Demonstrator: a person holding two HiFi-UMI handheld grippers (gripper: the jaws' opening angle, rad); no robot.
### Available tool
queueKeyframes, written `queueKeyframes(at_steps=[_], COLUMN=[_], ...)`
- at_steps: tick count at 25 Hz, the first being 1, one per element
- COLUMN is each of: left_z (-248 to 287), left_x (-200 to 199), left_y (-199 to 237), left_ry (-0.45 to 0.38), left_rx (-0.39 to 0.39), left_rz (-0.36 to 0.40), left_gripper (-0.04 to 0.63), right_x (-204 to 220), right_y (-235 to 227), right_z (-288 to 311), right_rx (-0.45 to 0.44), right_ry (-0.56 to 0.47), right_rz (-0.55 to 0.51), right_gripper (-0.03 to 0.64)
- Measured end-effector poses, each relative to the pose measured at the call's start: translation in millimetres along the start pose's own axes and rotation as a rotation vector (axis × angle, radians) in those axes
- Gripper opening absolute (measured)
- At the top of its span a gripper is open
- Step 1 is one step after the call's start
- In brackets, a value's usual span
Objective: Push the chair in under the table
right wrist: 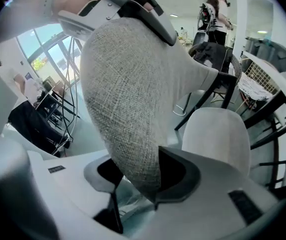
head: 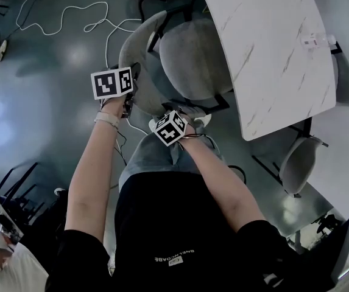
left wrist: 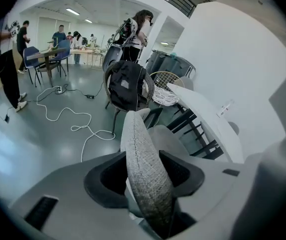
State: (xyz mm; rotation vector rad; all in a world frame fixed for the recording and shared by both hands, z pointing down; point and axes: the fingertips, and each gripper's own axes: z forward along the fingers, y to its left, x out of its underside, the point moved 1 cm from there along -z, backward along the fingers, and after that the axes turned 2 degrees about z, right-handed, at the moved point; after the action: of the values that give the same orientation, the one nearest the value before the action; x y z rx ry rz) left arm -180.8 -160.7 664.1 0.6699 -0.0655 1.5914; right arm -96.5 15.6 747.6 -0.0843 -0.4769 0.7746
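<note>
Only the head view shows the chair (head: 189, 56) against the table (head: 271, 53), its seat partly under the white marble top. The left gripper view shows the left gripper (left wrist: 145, 176) with its fingers (left wrist: 182, 176) closed on the backrest (left wrist: 143, 159) edge. The right gripper view shows the right gripper (right wrist: 143, 171) clamping the same backrest lower down.

The only lettering I can find is a short line of pale capitals on the black shirt (head: 162, 224), upside down in the head view. I can't make it out with confidence, nor the small patch just below it. The left marker cube (head: 112, 82) and the right marker cube (head: 171, 128) carry black-and-white square codes, not words. A small tag (head: 315, 40) on the table (head: 271, 84) is too tiny to read
</note>
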Motion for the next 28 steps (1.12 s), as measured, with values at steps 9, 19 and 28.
queueKeyframes(at_steps=[9, 19, 28], left_z=[13.3, 9.2, -69.7], left_x=[-23.1, -24.0, -34.3], left_y=[2.7, 7.6, -11.0], left_ry=[0.047, -0.003, -0.260], left_rx=[-0.011, -0.008, -0.202], left_rz=[0.073, 0.036, 0.169], left_gripper=[0.172, 0.173, 0.190], right_x=[-18.0, -14.4, -20.0], right_y=[-14.9, -16.5, -24.6], right_z=[5.6, -4.6, -69.3], right_rx=[-0.018, -0.005, -0.004], right_ry=[-0.003, -0.034, -0.128], right_rz=[-0.016, -0.026, 0.008], right_gripper=[0.179, 0.181, 0.163])
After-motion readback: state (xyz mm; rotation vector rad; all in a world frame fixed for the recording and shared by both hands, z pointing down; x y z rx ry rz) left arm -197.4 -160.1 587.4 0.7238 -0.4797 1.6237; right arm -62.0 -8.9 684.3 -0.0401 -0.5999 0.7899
